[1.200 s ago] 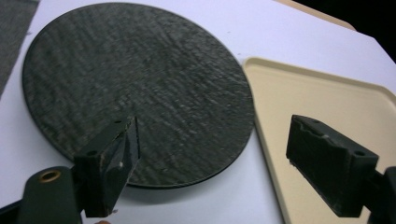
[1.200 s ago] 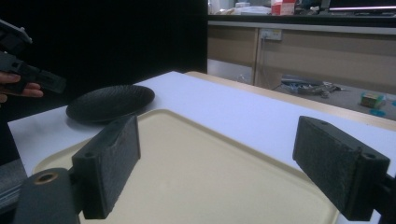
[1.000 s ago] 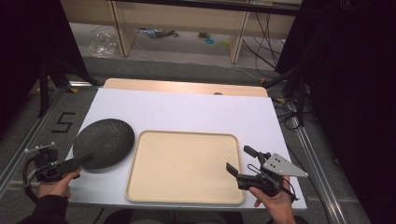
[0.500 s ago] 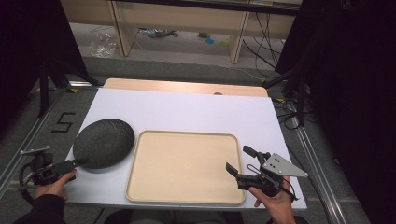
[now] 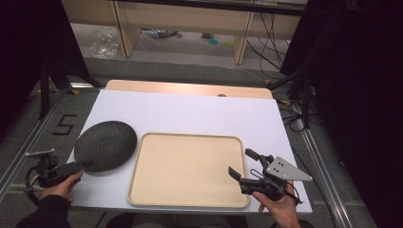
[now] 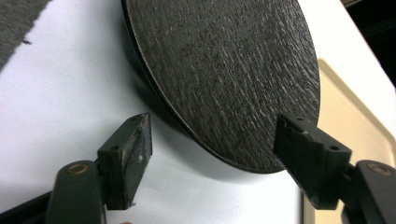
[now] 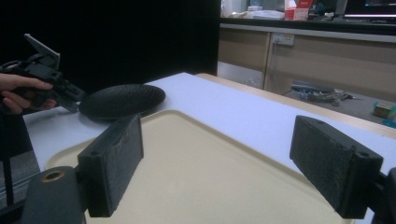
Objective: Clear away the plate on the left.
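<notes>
A dark round textured plate (image 5: 105, 145) lies on the white board at the left, beside a bare beige tray (image 5: 187, 166). My left gripper (image 5: 76, 167) is open at the plate's near-left rim. In the left gripper view its jaws stand wide apart on either side of the plate's (image 6: 224, 70) near edge, not touching it, with the tray's corner (image 6: 348, 116) at the right. My right gripper (image 5: 241, 162) is open over the tray's near-right corner. From the right gripper (image 7: 219, 154), I see the tray (image 7: 196, 172), the plate (image 7: 122, 100) and the left gripper (image 7: 70, 95) in a hand.
The white board (image 5: 199, 114) covers a wooden table whose far edge (image 5: 190, 88) shows. Metal rails run along both sides. A floor mark "5" (image 5: 64, 124) is at the left, cables (image 5: 294, 118) at the right, and shelving stands beyond the table.
My left gripper has shifted slightly along the table's left edge, staying at the plate's rim. The plate, the tray and the right gripper have not moved.
</notes>
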Action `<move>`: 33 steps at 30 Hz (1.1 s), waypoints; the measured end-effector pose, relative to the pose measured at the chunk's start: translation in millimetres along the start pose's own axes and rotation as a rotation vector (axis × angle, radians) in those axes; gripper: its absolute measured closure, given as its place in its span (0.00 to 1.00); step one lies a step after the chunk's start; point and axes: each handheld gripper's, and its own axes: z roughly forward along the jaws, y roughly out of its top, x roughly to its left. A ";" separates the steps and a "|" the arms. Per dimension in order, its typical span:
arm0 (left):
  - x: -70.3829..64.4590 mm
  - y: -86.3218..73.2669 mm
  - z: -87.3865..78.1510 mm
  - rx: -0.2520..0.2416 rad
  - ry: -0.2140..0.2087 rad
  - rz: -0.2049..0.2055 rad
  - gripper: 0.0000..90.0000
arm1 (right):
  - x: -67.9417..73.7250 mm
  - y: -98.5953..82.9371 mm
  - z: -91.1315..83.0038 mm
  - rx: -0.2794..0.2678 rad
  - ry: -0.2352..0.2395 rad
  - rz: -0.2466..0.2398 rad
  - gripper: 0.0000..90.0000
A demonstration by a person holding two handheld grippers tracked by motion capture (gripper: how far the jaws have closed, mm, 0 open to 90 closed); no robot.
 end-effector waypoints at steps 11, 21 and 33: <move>11.7 1.8 10.1 -0.026 -0.056 -0.137 0.58 | 3.2 1.2 1.1 -0.016 0.023 -0.037 0.24; 26.4 -0.6 14.4 -0.079 -0.109 -0.273 0.81 | 4.1 1.1 3.3 -0.034 0.028 -0.047 0.24; 31.5 2.8 11.0 -0.138 -0.211 -0.344 0.92 | 4.8 1.6 2.4 -0.016 0.048 -0.039 0.24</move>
